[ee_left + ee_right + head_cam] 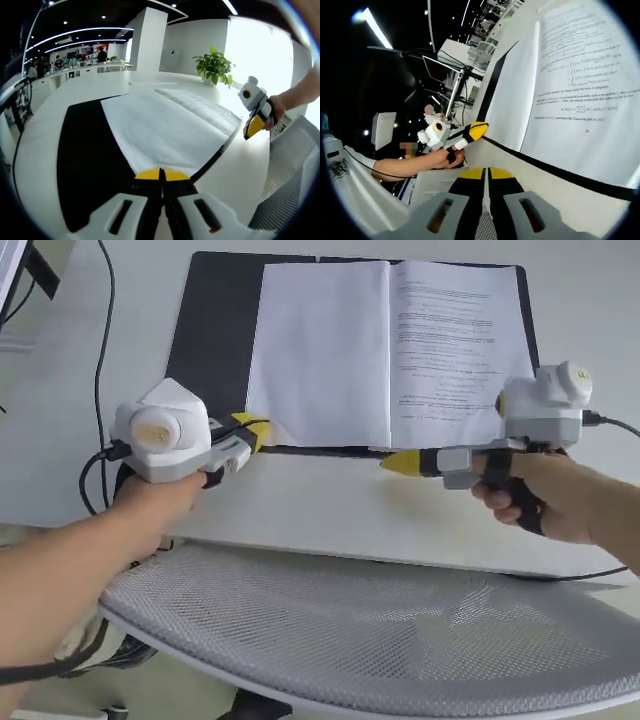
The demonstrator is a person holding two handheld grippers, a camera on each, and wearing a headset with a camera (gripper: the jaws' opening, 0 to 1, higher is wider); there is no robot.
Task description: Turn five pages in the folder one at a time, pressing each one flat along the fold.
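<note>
One open black folder (215,340), two white pages (320,350), two grippers.
Left gripper (255,428) at its 7 o'clock, right gripper (393,464) at 5 o'clock; both jaw pairs closed.

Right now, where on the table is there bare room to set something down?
The white table strip between the folder's near edge and the front edge is bare. So is the table right of the folder. A cable lies left of it. The left gripper and right gripper crowd the folder's near edge.
</note>
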